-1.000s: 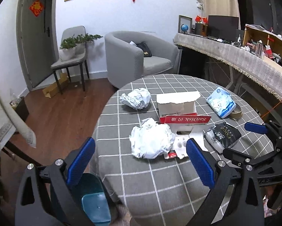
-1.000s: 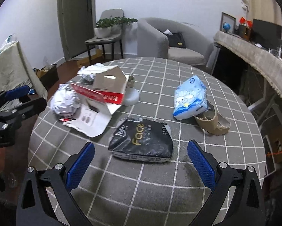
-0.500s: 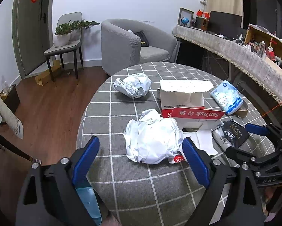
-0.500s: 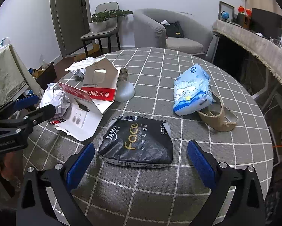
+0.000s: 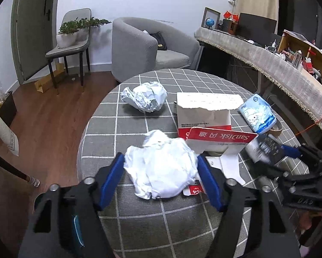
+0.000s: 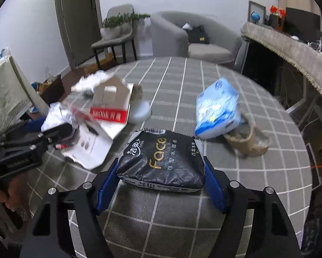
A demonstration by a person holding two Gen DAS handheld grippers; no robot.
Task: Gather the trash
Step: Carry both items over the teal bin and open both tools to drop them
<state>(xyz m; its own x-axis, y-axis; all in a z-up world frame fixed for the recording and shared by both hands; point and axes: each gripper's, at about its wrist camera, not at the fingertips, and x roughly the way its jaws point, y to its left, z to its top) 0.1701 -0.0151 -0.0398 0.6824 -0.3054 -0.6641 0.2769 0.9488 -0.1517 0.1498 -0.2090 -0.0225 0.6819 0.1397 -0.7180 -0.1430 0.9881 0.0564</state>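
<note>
Task at early stage: all trash still seen on worktop (image 5: 139, 219), nothing yet carried off.

Left gripper (image 5: 161, 172): jaws just closing, narrowed about crumpled paper ball (image 5: 163, 169) at near worktop edge; pads appear pressed on both flanks.

Right gripper (image 6: 161, 178): jaws just closing, black tissue pack (image 6: 161, 161) set between them, pads touching its sides.

Left to collect, farther out: torn SanDisk box (image 5: 206, 118), second paper ball (image 5: 145, 96), blue tissue pack (image 6: 216, 111), tape roll (image 6: 246, 142).
</note>
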